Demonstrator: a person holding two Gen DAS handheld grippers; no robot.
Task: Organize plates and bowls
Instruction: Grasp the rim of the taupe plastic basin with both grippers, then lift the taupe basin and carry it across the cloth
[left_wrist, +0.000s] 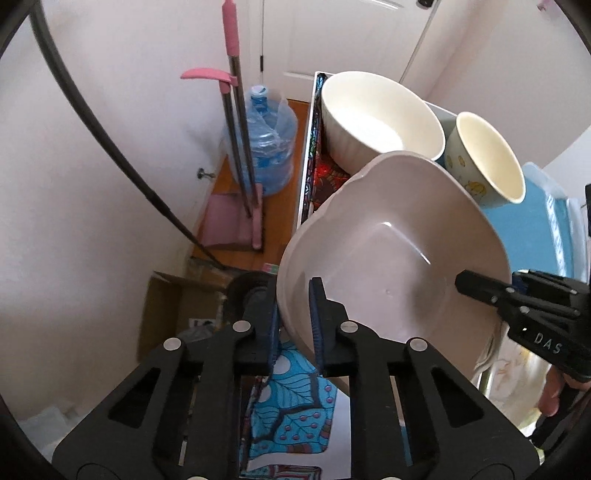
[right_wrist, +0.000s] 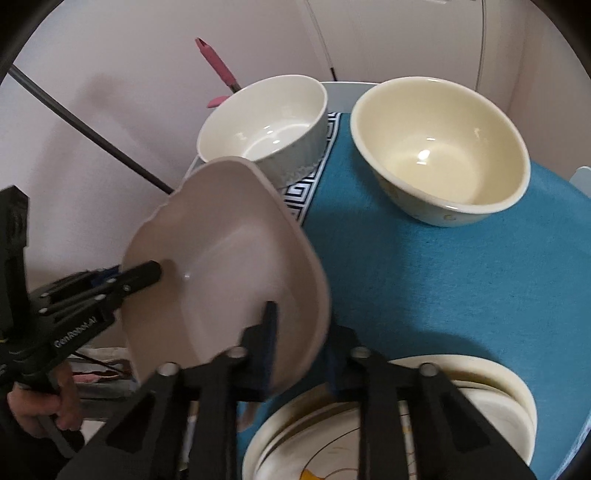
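A pale pink bowl (left_wrist: 399, 258) is held tilted in the air between both grippers. My left gripper (left_wrist: 293, 317) is shut on its left rim and shows from the side in the right wrist view (right_wrist: 147, 275). My right gripper (right_wrist: 301, 339) is shut on the bowl's (right_wrist: 229, 266) right rim and shows in the left wrist view (left_wrist: 476, 288). A white ribbed bowl (left_wrist: 380, 118) (right_wrist: 266, 122) and a cream bowl with yellow figures (left_wrist: 484, 158) (right_wrist: 439, 147) stand upright behind it. A stack of cream plates (right_wrist: 491, 391) lies under my right gripper.
The dishes rest on a blue cloth (right_wrist: 443, 277) over a table. Left of the table are a water jug (left_wrist: 271, 144), a pink broom and dustpan (left_wrist: 236, 206), a cardboard box (left_wrist: 166, 310) and a dark pole (left_wrist: 110, 155) against the wall.
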